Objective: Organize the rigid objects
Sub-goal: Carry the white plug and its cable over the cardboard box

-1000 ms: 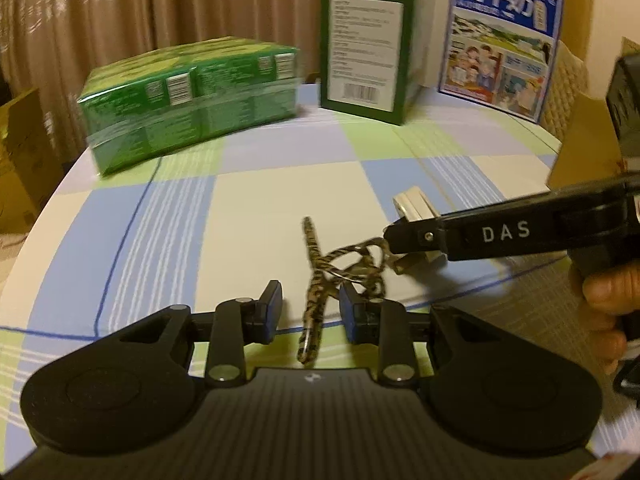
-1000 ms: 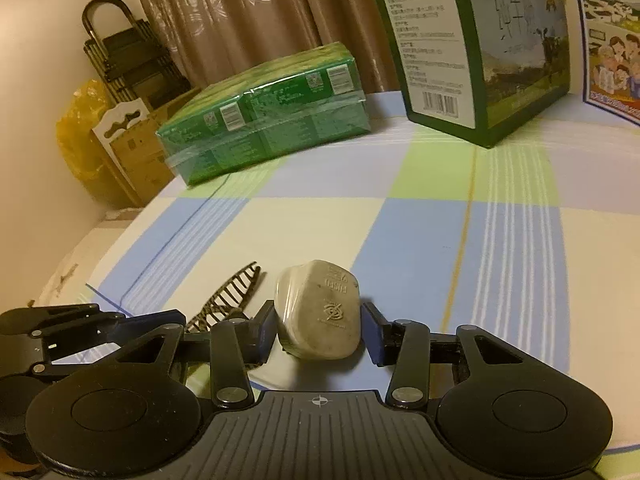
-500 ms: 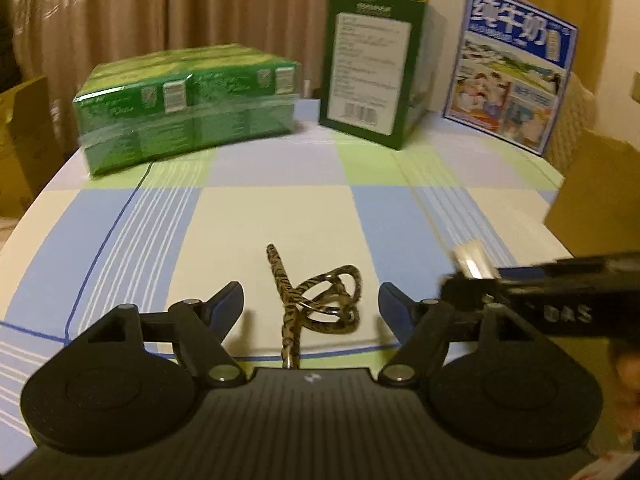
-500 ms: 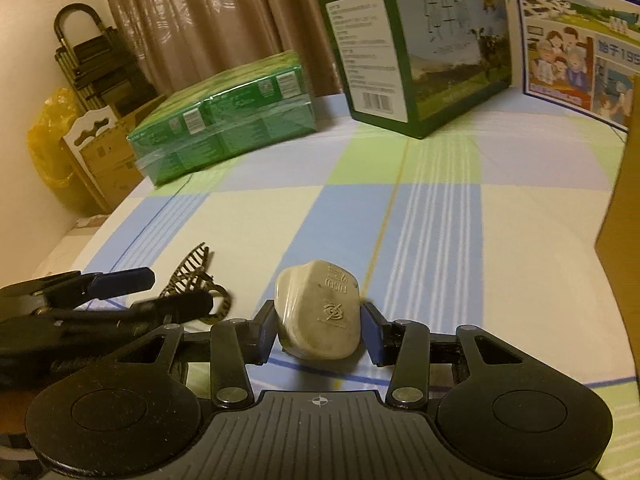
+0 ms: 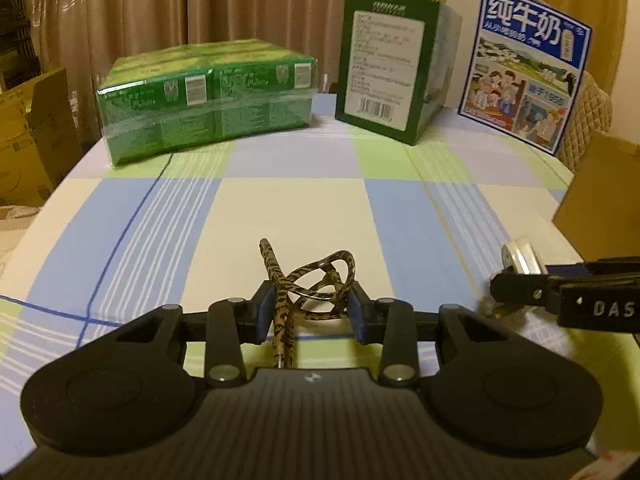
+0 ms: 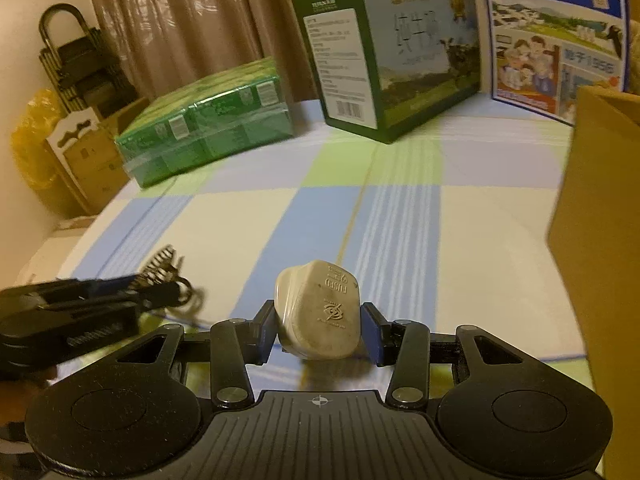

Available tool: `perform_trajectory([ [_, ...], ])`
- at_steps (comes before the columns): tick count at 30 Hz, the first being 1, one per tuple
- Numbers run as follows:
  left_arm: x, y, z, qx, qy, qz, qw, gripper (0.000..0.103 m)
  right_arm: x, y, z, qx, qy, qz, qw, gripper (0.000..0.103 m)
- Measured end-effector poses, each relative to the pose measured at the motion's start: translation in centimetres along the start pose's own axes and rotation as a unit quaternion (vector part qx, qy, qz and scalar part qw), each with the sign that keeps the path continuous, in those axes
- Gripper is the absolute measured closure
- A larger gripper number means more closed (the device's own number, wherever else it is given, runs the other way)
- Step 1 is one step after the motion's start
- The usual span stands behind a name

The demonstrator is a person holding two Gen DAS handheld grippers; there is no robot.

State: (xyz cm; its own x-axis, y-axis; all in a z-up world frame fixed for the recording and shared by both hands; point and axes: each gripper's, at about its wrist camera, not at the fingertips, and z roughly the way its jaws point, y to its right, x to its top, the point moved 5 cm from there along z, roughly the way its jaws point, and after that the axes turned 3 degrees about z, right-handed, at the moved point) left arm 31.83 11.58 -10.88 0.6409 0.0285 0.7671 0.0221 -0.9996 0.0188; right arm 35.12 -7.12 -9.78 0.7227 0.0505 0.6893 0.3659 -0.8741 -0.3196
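Observation:
A leopard-patterned hair clip point(image 5: 316, 276) lies on the checked tablecloth point(image 5: 280, 208), close in front of the camera. My left gripper point(image 5: 310, 314) is closing on it, and both blue pads touch the clip's sides. In the right wrist view the same clip point(image 6: 164, 262) shows at the left gripper's tips point(image 6: 160, 292). A cream three-pin plug point(image 6: 320, 312) sits between the pads of my right gripper point(image 6: 318, 330), which is shut on it and holds it just above the cloth. The left wrist view shows the right gripper point(image 5: 516, 280) at the far right with the plug point(image 5: 522, 256) at its tip.
At the back of the table stand a shrink-wrapped green pack point(image 5: 208, 104), a tall green carton point(image 5: 384, 64) and a blue milk box point(image 5: 524, 68). A brown cardboard box point(image 6: 600, 240) rises at the right edge. Cardboard boxes point(image 6: 88, 160) stand on the floor to the left.
The left jaws opened wide, then closed in around the hair clip. The right gripper carried the plug to the right, away from the clip.

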Motion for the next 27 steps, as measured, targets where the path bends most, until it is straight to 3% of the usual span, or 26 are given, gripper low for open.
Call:
perform_trajectory([
  [10, 0.0, 3.4, -7.1, -0.011, 0.025, 0.015, 0.9995, 0.070, -2.6, 0.1, -5.5, -0.022, -0.008, 0.015, 1.000, 0.062],
  [27, -3.0, 10.0, -20.3, -0.039, 0.026, 0.013, 0.9988, 0.070, -6.3, -1.5, -20.5, -0.035, 0.030, 0.042, 0.998, 0.062],
])
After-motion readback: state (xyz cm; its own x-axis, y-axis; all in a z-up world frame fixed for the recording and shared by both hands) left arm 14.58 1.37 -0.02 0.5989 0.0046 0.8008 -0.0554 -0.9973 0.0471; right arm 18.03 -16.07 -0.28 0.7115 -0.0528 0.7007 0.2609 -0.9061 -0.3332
